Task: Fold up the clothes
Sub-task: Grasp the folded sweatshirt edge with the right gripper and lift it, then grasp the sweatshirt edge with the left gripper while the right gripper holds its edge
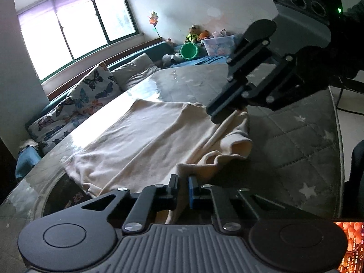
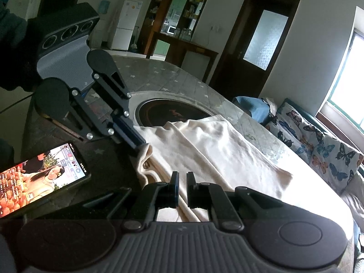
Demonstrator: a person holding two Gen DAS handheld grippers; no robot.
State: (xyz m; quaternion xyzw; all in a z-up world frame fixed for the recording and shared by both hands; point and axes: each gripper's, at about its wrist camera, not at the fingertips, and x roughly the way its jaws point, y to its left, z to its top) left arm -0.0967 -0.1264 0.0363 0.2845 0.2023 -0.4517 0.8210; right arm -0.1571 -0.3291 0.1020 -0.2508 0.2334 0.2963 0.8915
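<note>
A cream garment (image 1: pixel 147 141) lies spread on the grey star-quilted table (image 1: pixel 295 136), rumpled along its near edge. At the bottom of the left wrist view, my left gripper (image 1: pixel 183 182) is shut on a fold of that near edge. Farther right, my right gripper (image 1: pixel 215 117) comes in from the upper right and pinches another part of the same edge. In the right wrist view the garment (image 2: pixel 216 150) runs away to the right. My right gripper (image 2: pixel 181 182) has cloth between its pads, and my left gripper (image 2: pixel 142 144) grips the bunched edge at the left.
A phone (image 2: pixel 41 177) with a lit screen lies on the table's dark front part, left of the garment. A round dark inset (image 2: pixel 173 113) sits in the table beyond the cloth. A sofa with butterfly cushions (image 1: pixel 91 95) runs along the far side, under the window.
</note>
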